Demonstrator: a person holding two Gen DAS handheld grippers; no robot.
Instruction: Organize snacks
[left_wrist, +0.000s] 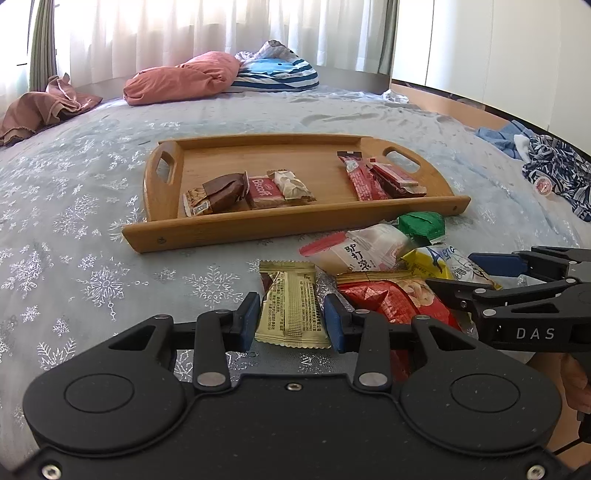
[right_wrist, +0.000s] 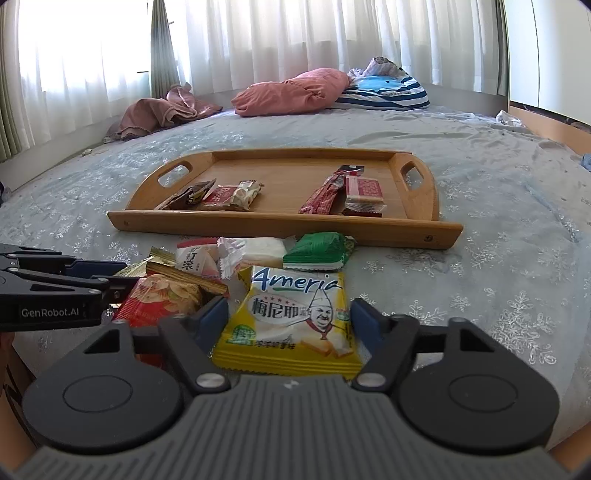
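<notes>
Left wrist view: the left gripper (left_wrist: 291, 319) has its fingers spread either side of the gold packet (left_wrist: 291, 306), which lies flat on the bed (left_wrist: 92, 240) with its long axis pointing away toward the wooden tray (left_wrist: 295, 221). Nothing is held yet.

Right wrist view: the right gripper (right_wrist: 290, 319) is also wide open, straddling the yellow Ameria packet (right_wrist: 291, 321), which sits dead ahead between the fingers. I'd say each hand is nearer its own packet, and the tray is straight past both.
</notes>
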